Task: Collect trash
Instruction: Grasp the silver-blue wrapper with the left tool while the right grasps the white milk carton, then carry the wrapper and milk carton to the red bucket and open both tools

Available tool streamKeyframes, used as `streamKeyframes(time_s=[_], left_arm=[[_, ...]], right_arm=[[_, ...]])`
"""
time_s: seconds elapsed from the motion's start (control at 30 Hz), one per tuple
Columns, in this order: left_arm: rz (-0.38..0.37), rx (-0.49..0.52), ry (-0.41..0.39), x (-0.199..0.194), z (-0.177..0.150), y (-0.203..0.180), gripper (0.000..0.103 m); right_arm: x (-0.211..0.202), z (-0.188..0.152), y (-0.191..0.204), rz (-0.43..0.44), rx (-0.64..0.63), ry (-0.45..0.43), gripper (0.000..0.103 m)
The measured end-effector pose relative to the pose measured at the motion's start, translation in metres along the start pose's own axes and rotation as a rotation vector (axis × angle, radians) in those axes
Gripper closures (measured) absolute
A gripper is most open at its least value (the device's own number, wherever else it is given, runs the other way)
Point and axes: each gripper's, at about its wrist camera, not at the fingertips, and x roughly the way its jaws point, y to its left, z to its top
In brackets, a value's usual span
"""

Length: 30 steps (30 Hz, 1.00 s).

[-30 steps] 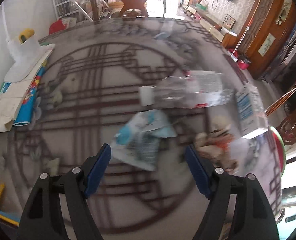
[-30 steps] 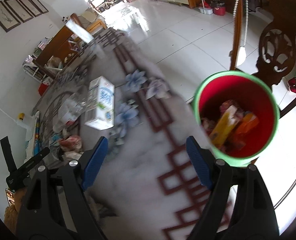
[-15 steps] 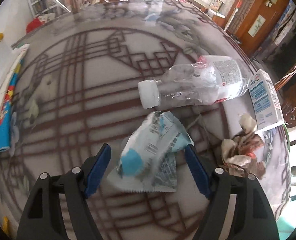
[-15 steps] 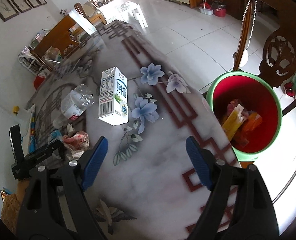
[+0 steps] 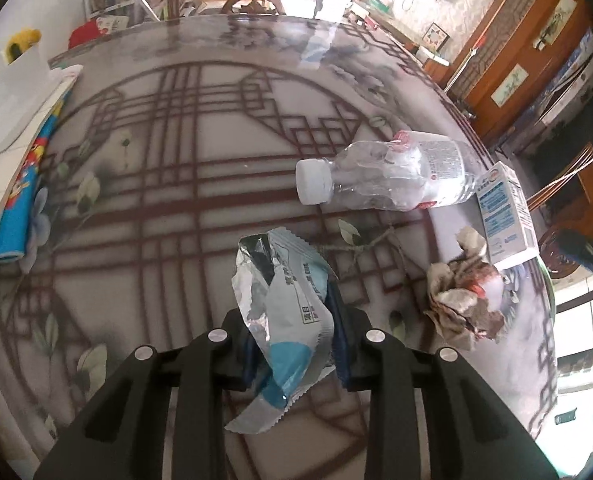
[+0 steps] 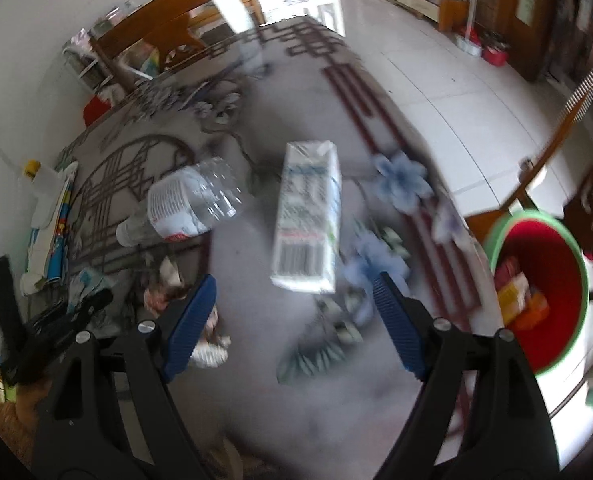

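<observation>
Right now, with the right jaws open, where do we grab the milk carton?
Grip the milk carton across its narrow width, mid-body. It lies flat on the table, long axis pointing away from the right gripper, so come straight ahead from the near end, one jaw on each long side.

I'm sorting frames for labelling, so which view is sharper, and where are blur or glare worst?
Left wrist view: sharp; print on the snack wrapper in the left gripper is legible, window glare washes the far table. Right wrist view: motion-blurred; the milk carton text and table flowers smear, the red bin rim is soft, bright floor is overexposed.
</observation>
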Motion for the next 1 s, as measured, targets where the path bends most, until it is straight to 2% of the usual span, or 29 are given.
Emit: streamKeyframes(time_s=[0.27,0.33,0.37,0.4,0.7,0.77,0.83,0.9,1.0], left_arm=[[-0.002,0.007,-0.026,-0.01,-0.001,-0.009,0.076],[-0.005,0.009,-0.03,-0.011,0.0,-0.011,0.076],[-0.005,0.011,-0.03,-0.011,0.0,-0.012,0.076],[-0.003,0.016,-0.028,-0.011,0.001,-0.013,0.076],[-0.009,0.037,-0.02,-0.004,0.006,-0.022,0.076],[-0.009,0.042,-0.02,-0.005,0.006,-0.023,0.076],[-0.005,0.045,-0.022,-0.006,0.006,-0.024,0.076],[-0.001,0.045,-0.023,-0.006,0.005,-0.024,0.076],[0.005,0.042,-0.025,-0.008,0.005,-0.024,0.076]], right_arm=[[0.046,0.029,0.004,-0.084,-0.07,0.026,0.024],[0.05,0.029,0.004,-0.084,-0.091,0.035,0.036],[0.052,0.028,0.005,-0.082,-0.098,0.041,0.053],[0.052,0.026,0.005,-0.075,-0.106,0.045,0.063],[0.046,0.014,0.006,-0.049,-0.109,0.055,0.063],[0.046,0.016,0.003,-0.051,-0.092,0.042,0.061],[0.046,0.017,0.0,-0.055,-0.076,0.028,0.055],[0.047,0.017,-0.001,-0.053,-0.077,0.037,0.055],[0.048,0.014,0.002,-0.054,-0.109,0.053,0.064]])
